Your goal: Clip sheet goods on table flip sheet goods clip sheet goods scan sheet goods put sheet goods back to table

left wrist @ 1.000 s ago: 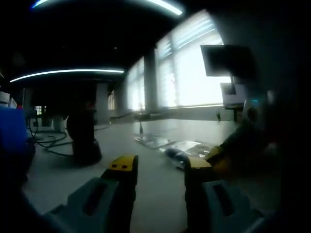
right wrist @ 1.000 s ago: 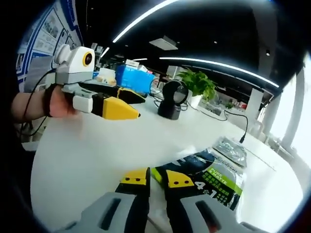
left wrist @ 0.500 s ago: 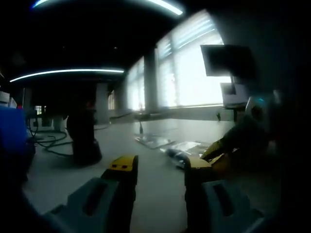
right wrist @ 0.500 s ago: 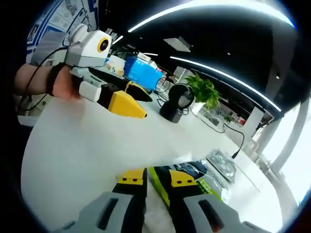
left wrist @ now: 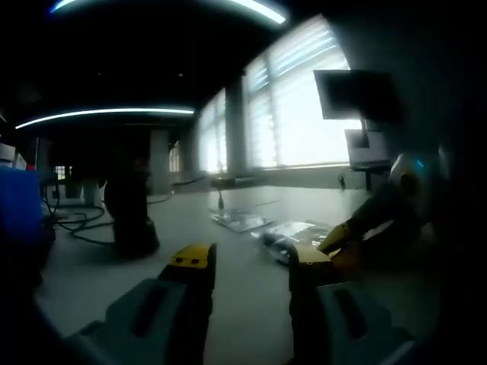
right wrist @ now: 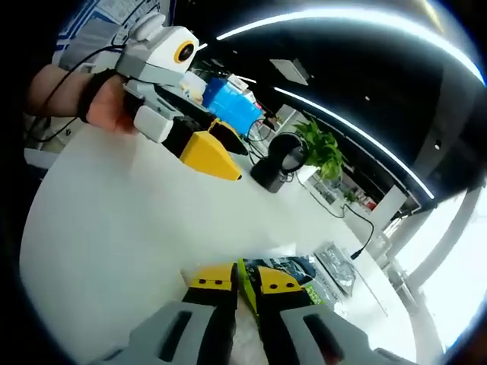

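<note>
On the white table (right wrist: 114,220) lies a dark sheet packet with green print (right wrist: 304,280). My right gripper (right wrist: 245,278) is shut on its near green edge, which stands thin between the yellow fingertips. In the left gripper view the same packet (left wrist: 283,234) lies low on the table, with the right gripper (left wrist: 335,245) coming in from the right at its edge. My left gripper (left wrist: 249,262) stands open above bare table, nothing between its fingers. In the right gripper view the left gripper (right wrist: 204,146) hovers at upper left, held by a hand (right wrist: 103,99).
A black stand scanner (right wrist: 275,161) (left wrist: 131,217) stands beyond the left gripper. A blue box (right wrist: 232,112), a green plant (right wrist: 321,143) and cables sit further back. A second clear packet (right wrist: 338,262) (left wrist: 240,220) lies past the held one. Bright windows line the far side.
The right gripper view has tilted and rolled with the packet's edge still clamped; the left gripper now sits higher and nearer in it. The left gripper view has barely shifted.
</note>
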A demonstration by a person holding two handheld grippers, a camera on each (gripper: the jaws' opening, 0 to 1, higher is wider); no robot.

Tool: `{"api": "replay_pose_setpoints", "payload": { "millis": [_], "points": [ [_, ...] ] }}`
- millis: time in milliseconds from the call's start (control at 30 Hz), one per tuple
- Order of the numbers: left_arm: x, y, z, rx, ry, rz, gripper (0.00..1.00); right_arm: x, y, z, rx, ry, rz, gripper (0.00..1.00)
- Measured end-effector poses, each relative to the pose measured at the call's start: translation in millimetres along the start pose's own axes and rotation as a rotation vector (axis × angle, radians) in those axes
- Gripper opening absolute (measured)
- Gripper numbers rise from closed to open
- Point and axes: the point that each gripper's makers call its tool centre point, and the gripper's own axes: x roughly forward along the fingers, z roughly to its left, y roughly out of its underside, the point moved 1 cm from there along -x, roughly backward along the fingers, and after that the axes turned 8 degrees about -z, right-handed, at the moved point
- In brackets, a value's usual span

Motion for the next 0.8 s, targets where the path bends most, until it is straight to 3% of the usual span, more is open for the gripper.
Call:
{"api": "replay_pose_setpoints", "payload": {
  "millis": [200, 400, 533, 800],
  "points": [
    [0, 0.0, 0.9, 0.001, -0.001, 0.0, 0.31, 0, 2.3, -1, 0.047, 0.024, -0.001, 0.0],
    [0, 0.3, 1.2, 0.001, -0.002, 0.001, 0.31, -1, 0.1, -3, 0.015, 0.039, -0.018, 0.0],
    [1, 0.6, 1.6, 0.0, -0.003, 0.001, 0.31, -4, -6.7, -12, 0.04, 0.071, -0.05, 0.0],
    [1, 0.7, 2.0, -0.001, -0.004, 0.001, 0.31, -17, -22.5, -38, 0.194, 0.168, -0.13, 0.0]
  ]
}}
